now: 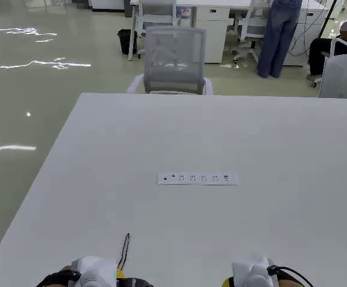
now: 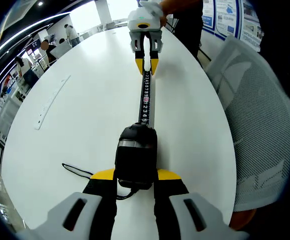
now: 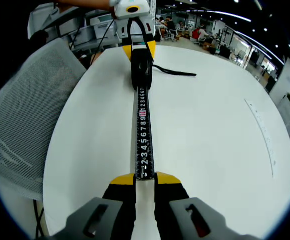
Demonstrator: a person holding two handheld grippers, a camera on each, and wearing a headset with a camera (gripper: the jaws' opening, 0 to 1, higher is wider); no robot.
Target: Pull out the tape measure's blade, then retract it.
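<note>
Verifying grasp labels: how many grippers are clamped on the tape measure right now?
2. The left gripper clamps the black case; the right gripper pinches the tip of the extended blade. Both grasps are plainly visible.

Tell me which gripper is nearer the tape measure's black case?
Left. The left gripper is shut on the case itself; the right gripper holds the far end of the pulled-out blade, apart from the case.

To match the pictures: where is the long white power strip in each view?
Head view: long white power strip, mid-table.
Left gripper view: power strip at left, running away.
Right gripper view: power strip at right.
Shared landmark: thin black cord.
</note>
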